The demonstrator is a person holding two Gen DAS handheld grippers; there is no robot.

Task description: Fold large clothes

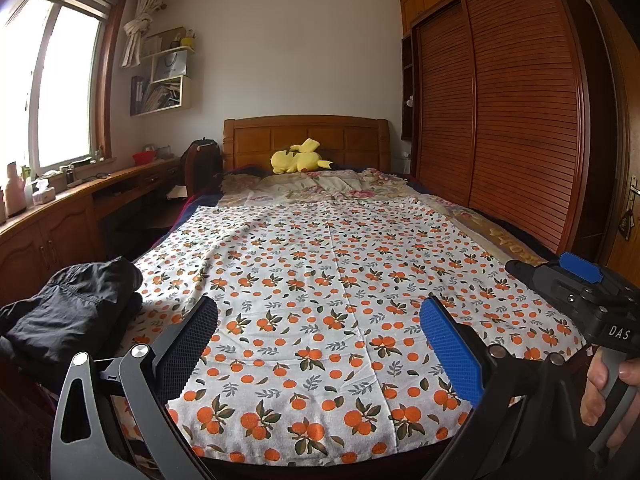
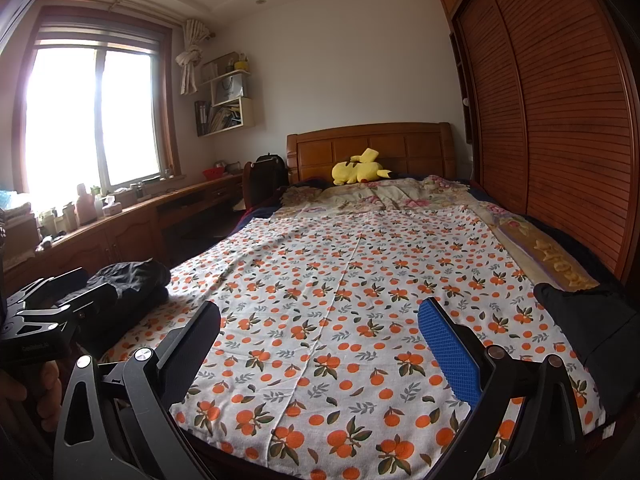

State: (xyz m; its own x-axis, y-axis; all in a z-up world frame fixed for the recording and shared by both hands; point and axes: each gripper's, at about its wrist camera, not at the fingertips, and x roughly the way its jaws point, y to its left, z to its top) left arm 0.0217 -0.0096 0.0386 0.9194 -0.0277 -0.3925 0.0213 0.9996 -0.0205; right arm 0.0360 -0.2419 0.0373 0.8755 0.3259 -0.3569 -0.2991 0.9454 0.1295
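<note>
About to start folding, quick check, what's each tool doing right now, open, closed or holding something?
Left tool: open, holding nothing, over the orange-print sheet.
Right tool: open, holding nothing.

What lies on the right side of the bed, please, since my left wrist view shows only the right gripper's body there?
Observer: A dark garment lies on the orange-print sheet, at its right edge.
Operator: Thank you. Is the right gripper holding it?
Observer: No. The right gripper is open and empty, and the garment sits outside its blue finger.
Operator: Does it touch the black pile I see on the left?
Observer: No. The black pile is on the opposite edge, with bare sheet between them.
</note>
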